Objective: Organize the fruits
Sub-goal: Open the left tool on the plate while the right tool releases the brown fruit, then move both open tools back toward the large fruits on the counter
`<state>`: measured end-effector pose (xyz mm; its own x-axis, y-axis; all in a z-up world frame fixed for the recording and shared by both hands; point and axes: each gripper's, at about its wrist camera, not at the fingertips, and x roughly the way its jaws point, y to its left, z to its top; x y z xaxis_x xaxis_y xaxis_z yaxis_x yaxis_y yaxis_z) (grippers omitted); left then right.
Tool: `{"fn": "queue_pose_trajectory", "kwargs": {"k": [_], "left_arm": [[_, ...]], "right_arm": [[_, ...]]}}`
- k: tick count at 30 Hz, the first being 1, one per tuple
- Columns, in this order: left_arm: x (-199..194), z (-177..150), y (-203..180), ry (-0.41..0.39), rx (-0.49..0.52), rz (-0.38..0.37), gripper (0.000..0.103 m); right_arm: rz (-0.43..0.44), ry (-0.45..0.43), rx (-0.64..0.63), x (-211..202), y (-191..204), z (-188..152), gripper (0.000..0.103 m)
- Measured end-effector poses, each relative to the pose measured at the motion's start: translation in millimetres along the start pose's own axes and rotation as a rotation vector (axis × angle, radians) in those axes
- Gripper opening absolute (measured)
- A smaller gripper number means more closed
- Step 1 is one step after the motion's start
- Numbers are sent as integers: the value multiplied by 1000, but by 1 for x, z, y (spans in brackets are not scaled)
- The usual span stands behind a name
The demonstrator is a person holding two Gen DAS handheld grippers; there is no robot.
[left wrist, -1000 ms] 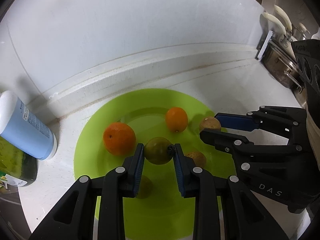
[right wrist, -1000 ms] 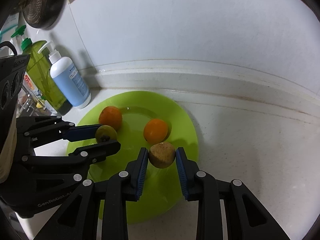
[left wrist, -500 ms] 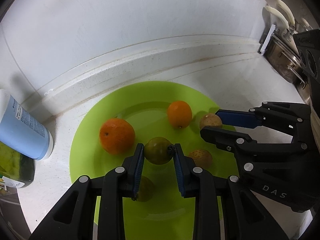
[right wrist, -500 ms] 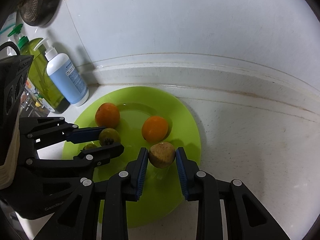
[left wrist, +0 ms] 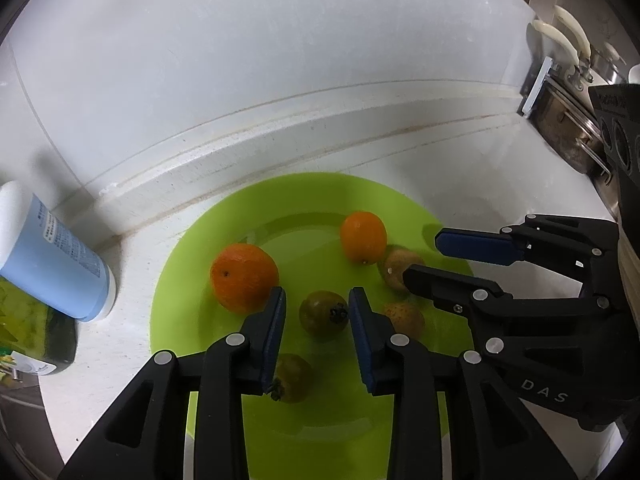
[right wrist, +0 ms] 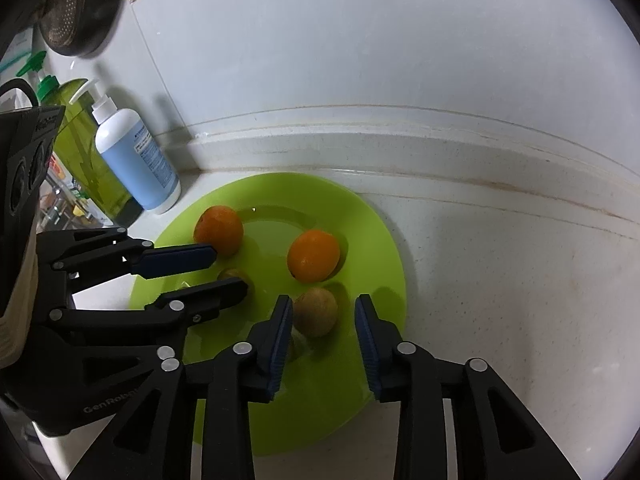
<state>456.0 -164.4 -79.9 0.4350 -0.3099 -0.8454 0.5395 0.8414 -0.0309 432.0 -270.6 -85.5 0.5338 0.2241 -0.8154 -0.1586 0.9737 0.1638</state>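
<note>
The green plate (left wrist: 248, 432) sat on the white counter (right wrist: 520, 300), and every fruit lay on it. Over the plate's left half the left gripper (left wrist: 316, 312) was spreading its jaws, the dark green fruit (left wrist: 323, 312) lying loose on the plate between the pads, gaps showing on both sides. Over the plate's right edge the right gripper (right wrist: 322, 316) was likewise opening; the brown fruit (right wrist: 315, 311) rested between its pads, nearer the left pad. Each fruit lay straight ahead of its own claw, so a lift clear looked next.
</note>
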Motion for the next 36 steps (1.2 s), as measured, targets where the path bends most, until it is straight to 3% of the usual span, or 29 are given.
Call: {"fn": "queue_pose_trajectory", "kwargs": {"k": [11,17,25,28,36], "left_arm": [[-41,-5,1,-84,-22,22,37],[-78,-15,-7,-162,-17,23,46],[-133,-37,-19,-269,14,29,61],[-148,-45,-21,-296,9,32,66],[-177,-76,-30,-334,30,38,72]], "right_arm": [[-26,-60,-15,-37,8,-4,35],[-43,-132,-18,-74,18,-14,35],[-79,-209,-37,-124,34,-35,43],[-108,-239,-38,-142,42,-45,50],[-142,-277,-30,-173,55,-69,57]]}}
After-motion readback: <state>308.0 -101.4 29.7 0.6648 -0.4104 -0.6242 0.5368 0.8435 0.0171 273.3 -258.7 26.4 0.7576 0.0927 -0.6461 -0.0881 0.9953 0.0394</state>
